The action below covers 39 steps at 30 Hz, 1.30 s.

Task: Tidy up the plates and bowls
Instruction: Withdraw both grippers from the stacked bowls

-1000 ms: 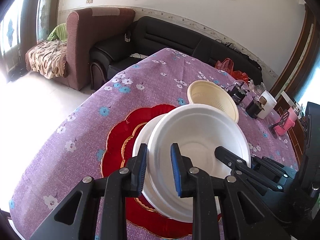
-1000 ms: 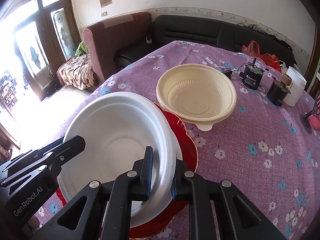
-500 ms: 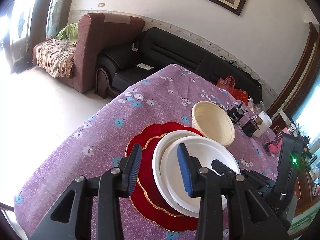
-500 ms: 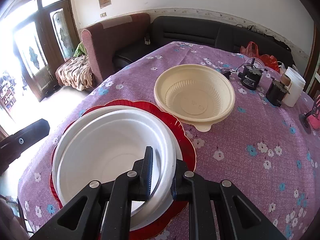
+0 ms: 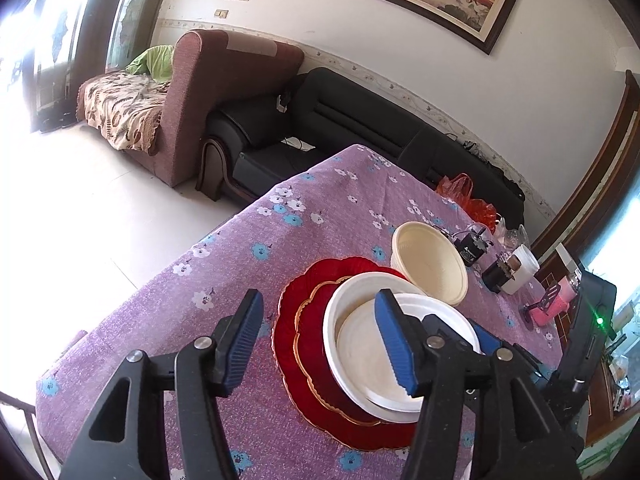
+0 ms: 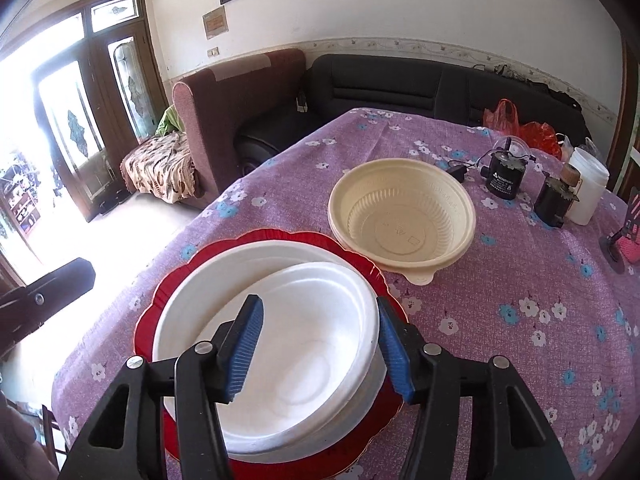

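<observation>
- Smooth white foam bowl [image 6: 304, 344] sits in a white plate [image 6: 224, 280] on a scalloped red plate [image 6: 280, 240].
- Left tongs [image 5: 320, 344] and right tongs [image 6: 320, 348] are opening, gripping nothing.
- Ribbed cream bowl [image 6: 404, 216] stands farther on the bench [image 6: 520, 300].

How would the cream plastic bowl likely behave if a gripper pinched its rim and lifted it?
The cream bowl looks like thin moulded plastic with a ribbed inner wall, so it is probably light and its rim may flex under a pinch. Its glossy surface could slip. Standing empty on a broad flat base on the tablecloth, it seems unlikely to tip.
</observation>
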Motion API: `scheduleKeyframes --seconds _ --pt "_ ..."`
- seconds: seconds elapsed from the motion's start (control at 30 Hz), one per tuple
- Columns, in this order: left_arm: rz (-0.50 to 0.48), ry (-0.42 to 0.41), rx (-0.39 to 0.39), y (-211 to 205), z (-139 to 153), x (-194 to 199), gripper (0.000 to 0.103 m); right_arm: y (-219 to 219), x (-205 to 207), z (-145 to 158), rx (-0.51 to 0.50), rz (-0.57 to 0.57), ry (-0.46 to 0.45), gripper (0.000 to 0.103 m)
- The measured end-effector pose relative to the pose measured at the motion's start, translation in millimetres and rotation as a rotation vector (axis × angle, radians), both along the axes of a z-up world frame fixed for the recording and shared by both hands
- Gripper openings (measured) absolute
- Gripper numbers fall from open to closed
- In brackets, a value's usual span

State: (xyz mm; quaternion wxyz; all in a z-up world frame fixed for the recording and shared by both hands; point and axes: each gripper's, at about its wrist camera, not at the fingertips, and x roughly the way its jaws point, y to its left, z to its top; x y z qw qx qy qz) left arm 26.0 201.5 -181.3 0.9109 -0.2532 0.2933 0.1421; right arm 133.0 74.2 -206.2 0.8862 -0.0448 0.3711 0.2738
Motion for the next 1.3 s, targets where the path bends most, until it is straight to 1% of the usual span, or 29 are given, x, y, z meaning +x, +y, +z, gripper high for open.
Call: scheduleKeyframes --seconds 0.13,0.27,0.33,0.4,0.47,0.5,0.57,0.63,0.83,0.93,1.03,1.1,1.13,1.2,1.23,1.3 --pt "0.013 -0.002 -0.007 3.2 1.5 -5.9 0.058 -4.7 -4.5 12.7 0.026 0.000 -0.016 0.064" --pt "0.024 -0.008 -0.009 3.9 4.2 -11.8 0.058 -21.1 -6.0 24.7 0.066 -0.040 -0.035 0.064" --pt "0.026 -0.012 -0.007 2.5 5.6 -14.0 0.058 -29.3 -5.9 26.9 0.058 -0.077 -0.054 0.064" --pt "0.025 -0.014 -0.006 1.0 6.2 -15.2 0.058 -34.8 -4.0 25.3 0.014 -0.117 -0.069 0.064" --pt "0.021 -0.012 -0.004 -1.2 6.2 -15.4 0.058 -40.7 -1.2 22.0 -0.018 -0.154 -0.076 0.046" --pt "0.018 -0.011 -0.003 -2.3 6.0 -15.4 0.058 -42.7 0.8 18.8 -0.022 -0.158 -0.063 0.034" --pt "0.011 -0.008 -0.003 -4.3 5.6 -15.3 0.058 -44.1 3.2 11.2 -0.029 -0.156 -0.027 0.031" --pt "0.007 -0.008 0.001 -5.2 5.8 -16.0 0.058 -41.8 4.7 2.3 -0.032 -0.145 0.004 0.024" --pt "0.014 -0.004 0.004 -3.4 5.4 -17.0 0.058 -29.1 6.5 -16.8 -0.055 -0.122 0.046 0.023" --pt "0.010 0.003 0.006 -4.3 5.1 -17.1 0.058 -26.7 6.5 -14.0 -0.056 -0.111 0.042 0.023" --pt "0.008 0.006 0.015 -6.2 6.4 -15.9 0.059 -31.6 3.2 -5.4 -0.030 -0.108 0.021 0.023" --pt "0.008 0.007 0.025 -8.9 8.0 -15.8 0.063 -36.2 -0.2 2.9 -0.013 -0.109 0.012 0.023" --pt "0.007 0.005 0.031 -10.2 9.0 -16.8 0.066 -38.8 -1.7 6.0 -0.005 -0.109 0.010 0.023" --pt "0.004 -0.001 0.052 -15.6 12.9 -18.3 0.068 -45.3 -5.3 12.9 0.003 -0.110 -0.001 0.024" --pt "0.002 -0.004 0.068 -19.3 15.7 -19.0 0.069 -48.4 -6.7 15.6 0.005 -0.110 -0.005 0.027" --pt "-0.002 -0.011 0.098 -27.1 22.2 -19.8 0.074 -56.9 -9.4 21.0 0.015 -0.118 -0.012 0.033"
